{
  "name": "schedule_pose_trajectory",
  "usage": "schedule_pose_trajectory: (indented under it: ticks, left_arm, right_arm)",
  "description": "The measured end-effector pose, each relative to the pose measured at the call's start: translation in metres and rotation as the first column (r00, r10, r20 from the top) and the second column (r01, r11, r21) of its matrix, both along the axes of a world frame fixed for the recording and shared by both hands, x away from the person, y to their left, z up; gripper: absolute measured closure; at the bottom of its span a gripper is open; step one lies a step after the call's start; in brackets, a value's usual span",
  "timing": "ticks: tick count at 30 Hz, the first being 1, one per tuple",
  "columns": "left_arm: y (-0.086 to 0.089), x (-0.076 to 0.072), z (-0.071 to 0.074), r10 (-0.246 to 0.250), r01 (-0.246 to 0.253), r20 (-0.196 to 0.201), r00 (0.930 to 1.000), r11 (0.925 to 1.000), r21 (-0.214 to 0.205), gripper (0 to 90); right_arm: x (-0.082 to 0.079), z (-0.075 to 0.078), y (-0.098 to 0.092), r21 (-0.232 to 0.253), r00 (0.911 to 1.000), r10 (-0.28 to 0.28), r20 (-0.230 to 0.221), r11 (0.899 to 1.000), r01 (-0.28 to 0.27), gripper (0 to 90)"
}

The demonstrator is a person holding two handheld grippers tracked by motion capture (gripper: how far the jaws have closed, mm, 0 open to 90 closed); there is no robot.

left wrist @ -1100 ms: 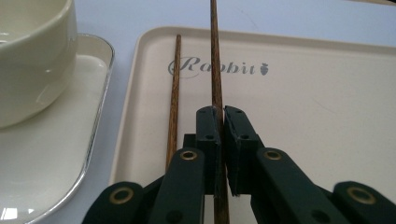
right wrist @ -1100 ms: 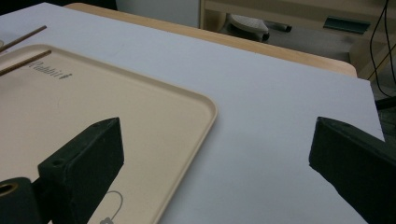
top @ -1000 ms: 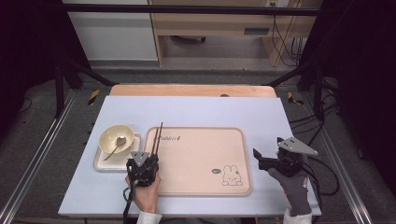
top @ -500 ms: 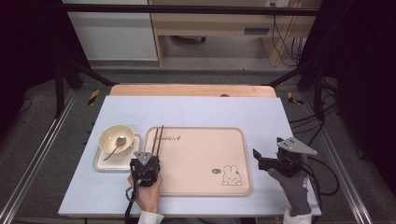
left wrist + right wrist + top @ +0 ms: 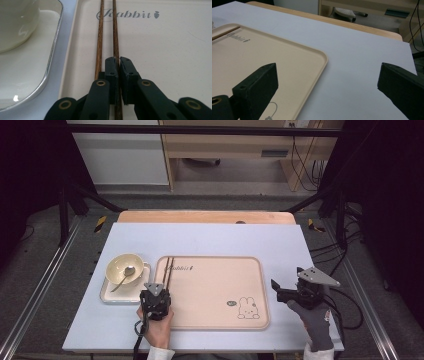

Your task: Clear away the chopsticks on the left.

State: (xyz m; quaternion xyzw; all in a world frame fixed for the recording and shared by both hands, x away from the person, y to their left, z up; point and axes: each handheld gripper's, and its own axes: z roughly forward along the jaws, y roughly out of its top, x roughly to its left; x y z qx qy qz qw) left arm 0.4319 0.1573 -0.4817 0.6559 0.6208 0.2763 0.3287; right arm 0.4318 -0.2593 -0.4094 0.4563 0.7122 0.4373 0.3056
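Comparing the frames, the two dark wooden chopsticks [image 5: 107,32] had straightened parallel on the beige rabbit-printed tray [image 5: 215,292]; the left gripper [image 5: 119,75] pinched the right-hand stick. Placement looked nearly finished; the right gripper [image 5: 324,82] sat spread, empty.

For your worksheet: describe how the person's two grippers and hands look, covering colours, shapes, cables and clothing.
Both grippers are black with two flat jaws. The left gripper and the right gripper each carry a grey three-cornered plate and trail a black cable. The right hand wears a grey glove; the left hand has a white cuff.

Table: a wooden table [image 5: 205,216] with a light blue sheet [image 5: 210,240] on top.
On the sheet: a big tan tray [image 5: 215,290] and a small white tray [image 5: 107,295], side by side.
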Motion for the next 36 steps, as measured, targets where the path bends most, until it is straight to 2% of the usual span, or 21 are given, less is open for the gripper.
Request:
schedule_pose_trajectory:
  ticks: [3,4,5,6,31,36]
  left_arm:
    - [0.0,-0.0001,0.0001,0.002,-0.002,-0.001,1.0,1.0,0.002,84.9]
    - [0.0021,0.0006,0.0004,-0.018,0.018,0.001,0.9998,0.9995,0.024,84.9]
    - [0.0021,0.0006,0.0004,-0.017,0.017,0.001,0.9999,0.9996,0.025,84.8]
    - [0.0,-0.0001,0.0,0.005,-0.005,-0.001,1.0,1.0,0.003,84.7]
    - [-0.0004,0.0033,-0.0004,-0.017,0.017,0.005,0.9998,0.9998,0.005,83.4]
    - [0.0021,0.0004,0.003,-0.032,0.033,0.024,0.9992,0.9992,-0.024,81.0]
  right_arm:
    - [-0.0001,0.0001,0.0002,0.001,1.0,0.001,0.0,1.0,-0.001,3.3]
    - [-0.0002,0.0002,0.0001,0.001,1.0,0.002,0.001,1.0,-0.002,3.3]
    - [-0.0002,0.0002,0.0,0.001,1.0,0.001,0.0,1.0,-0.001,3.3]
    - [-0.0003,0.0003,-0.0001,0.001,1.0,0.0,0.001,1.0,0.0,3.3]
    - [-0.0013,0.0013,-0.001,0.003,1.0,-0.001,0.005,1.0,0.001,3.4]
    - [-0.0018,0.0019,-0.0016,0.005,1.0,0.001,0.008,1.0,-0.001,3.4]
